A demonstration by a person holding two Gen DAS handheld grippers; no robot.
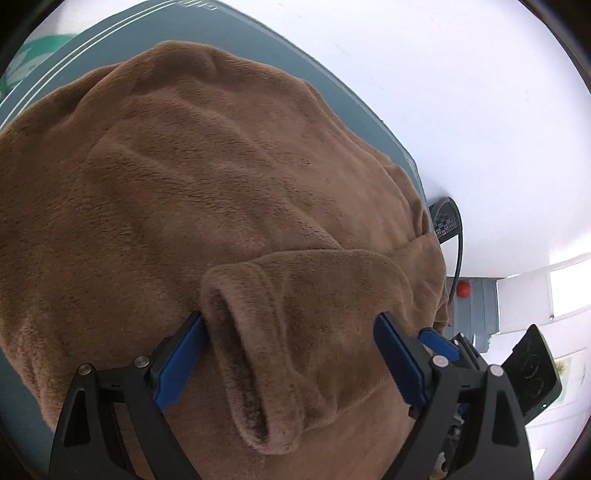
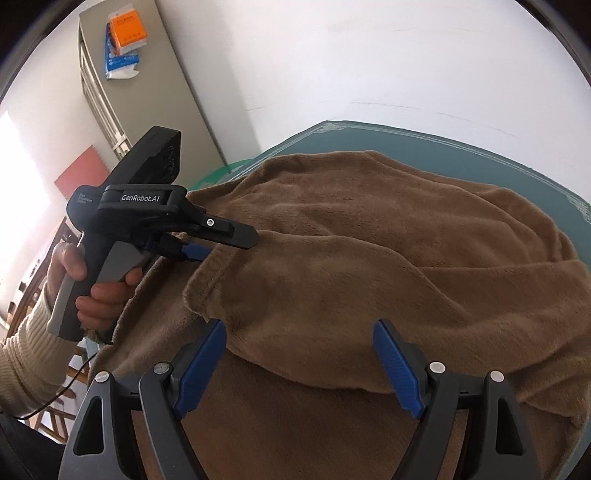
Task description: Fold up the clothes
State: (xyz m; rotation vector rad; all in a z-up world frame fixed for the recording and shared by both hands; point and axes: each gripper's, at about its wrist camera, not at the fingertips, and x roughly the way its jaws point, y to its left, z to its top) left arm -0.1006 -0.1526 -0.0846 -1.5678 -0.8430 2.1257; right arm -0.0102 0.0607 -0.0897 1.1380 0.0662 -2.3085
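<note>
- White walls close off the room behind a teal-covered counter [image 2: 461, 147] with a pale line pattern along its border.
- Spread over most of that counter lies the brown fleece garment [image 1: 207, 177], soft and rumpled, with broad shallow creases across its body.
- One sleeve [image 1: 317, 295] of it is laid back across the body; its open cuff [image 1: 236, 354] faces the left wrist camera.
- Around that cuff stands the left gripper [image 1: 290, 354]: one blue finger [image 1: 181, 362] touches the cuff's side, the other [image 1: 399, 358] lies just off the far side of the sleeve, so the fingers bracket the cloth but do not pinch it; they are released.
- From the right wrist view the same left gripper [image 2: 221, 243] shows from the side, its tips at the garment's near hem, held by a hand [image 2: 99, 291] in a cream knitted sleeve [image 2: 26, 362].
- Over a folded edge [image 2: 295, 369] of the garment hangs the right gripper [image 2: 299, 365], its blue fingers [image 2: 201, 369] spread wide apart with the fold lying between them; whether they touch the cloth cannot be told, and nothing is clamped.
- Further out, a grey cabinet [image 2: 177, 74] stands against the wall with an orange box [image 2: 129, 27] on a blue packet on top.
- Beside the counter's far end in the left view are a dark cable [image 1: 460, 251] and a small red ball [image 1: 463, 289].
</note>
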